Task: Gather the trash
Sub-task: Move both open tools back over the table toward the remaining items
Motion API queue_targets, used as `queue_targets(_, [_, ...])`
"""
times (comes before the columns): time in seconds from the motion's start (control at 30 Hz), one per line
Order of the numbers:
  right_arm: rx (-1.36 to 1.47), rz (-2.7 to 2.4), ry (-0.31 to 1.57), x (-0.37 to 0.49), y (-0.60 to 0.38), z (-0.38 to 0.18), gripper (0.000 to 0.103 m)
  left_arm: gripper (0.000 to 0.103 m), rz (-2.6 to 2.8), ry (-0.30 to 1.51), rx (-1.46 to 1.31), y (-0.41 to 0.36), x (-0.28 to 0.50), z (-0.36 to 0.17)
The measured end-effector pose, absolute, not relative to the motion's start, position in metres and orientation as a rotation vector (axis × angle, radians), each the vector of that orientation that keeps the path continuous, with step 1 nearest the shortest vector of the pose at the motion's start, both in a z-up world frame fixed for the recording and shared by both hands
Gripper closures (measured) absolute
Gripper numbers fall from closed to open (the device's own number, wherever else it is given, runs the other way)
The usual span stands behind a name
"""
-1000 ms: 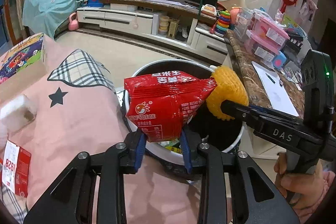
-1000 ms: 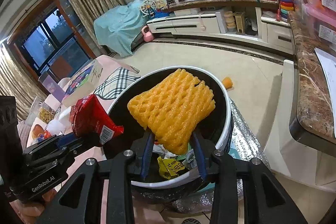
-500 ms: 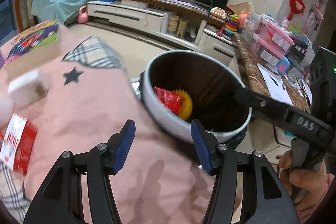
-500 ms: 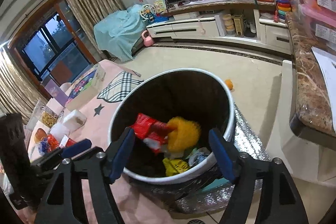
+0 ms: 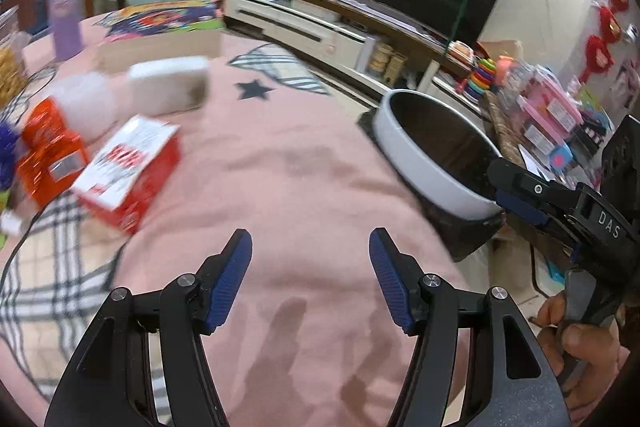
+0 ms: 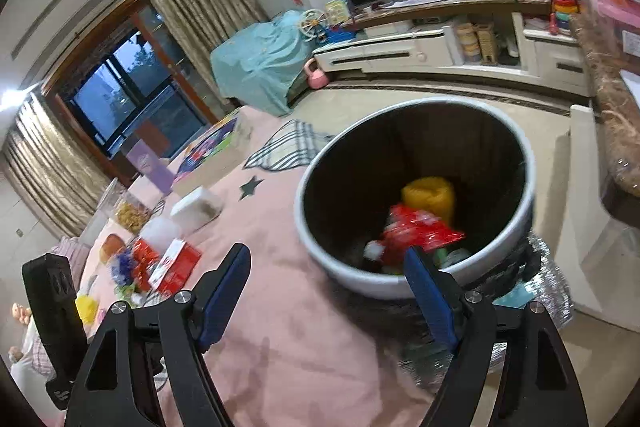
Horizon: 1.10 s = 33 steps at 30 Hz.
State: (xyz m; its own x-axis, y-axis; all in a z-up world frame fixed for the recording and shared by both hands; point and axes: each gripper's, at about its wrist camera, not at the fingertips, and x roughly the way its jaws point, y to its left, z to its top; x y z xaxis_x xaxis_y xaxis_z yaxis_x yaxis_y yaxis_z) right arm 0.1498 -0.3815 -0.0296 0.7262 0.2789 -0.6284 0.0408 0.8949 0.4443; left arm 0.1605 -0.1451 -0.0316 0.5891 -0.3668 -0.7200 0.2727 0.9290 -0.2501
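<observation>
The round bin [image 6: 352,271] with a white rim and black inside stands at the pink table's edge; it also shows in the left wrist view [image 5: 424,167]. A red snack bag [image 6: 416,231] and a yellow foam net [image 6: 430,195] lie inside it. My left gripper [image 5: 310,247] is open and empty over the pink cloth. My right gripper [image 6: 326,259] is open and empty, near the bin's front rim. A red and white box [image 5: 128,171] and an orange packet [image 5: 48,155] lie at the left.
A white block [image 5: 170,87] and a colourful flat box [image 5: 160,27] lie farther back on the pink cloth [image 5: 280,167]. A marble counter [image 6: 608,99] with pink boxes stands to the right. A TV cabinet [image 6: 440,51] is across the floor.
Both grippers opened and dropped the red bag and yellow net into the bin. Both then drew back and swung left over the table.
</observation>
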Motion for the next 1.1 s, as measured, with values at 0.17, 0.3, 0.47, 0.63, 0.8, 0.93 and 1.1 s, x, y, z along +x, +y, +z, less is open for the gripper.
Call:
queue_targets(0.17, [0.447, 0.187, 0.78, 0.149, -0.35, -0.037, 0.022, 0.041, -0.311, 0.871, -0.168, -0.107, 0.149, -0.039])
queue_targets(0.3, [0.441, 0.23, 0.81, 0.149, -0.325, -0.044, 0.021, 0.041, -0.26, 0.871, -0.196, -0.083, 0.142, -0.043])
queue_targets(0.47, [0.428, 0.279, 0.839, 0.149, -0.296, -0.051, 0.021, 0.039, -0.202, 0.872, -0.23, -0.053, 0.131, -0.05])
queue_targets(0.63, [0.404, 0.322, 0.87, 0.149, -0.264, -0.058, 0.021, 0.039, -0.141, 0.884, -0.279, -0.017, 0.121, -0.059])
queue_targets(0.8, [0.391, 0.35, 0.895, 0.15, -0.244, -0.061, 0.021, 0.038, -0.092, 0.874, -0.3, 0.008, 0.115, -0.062])
queue_targets(0.93, [0.39, 0.364, 0.91, 0.153, -0.229, -0.063, 0.02, 0.038, -0.055, 0.863, -0.319, 0.025, 0.111, -0.063])
queue_targets(1.1, [0.386, 0.386, 0.915, 0.157, -0.211, -0.063, 0.017, 0.036, -0.032, 0.859, -0.332, 0.035, 0.109, -0.062])
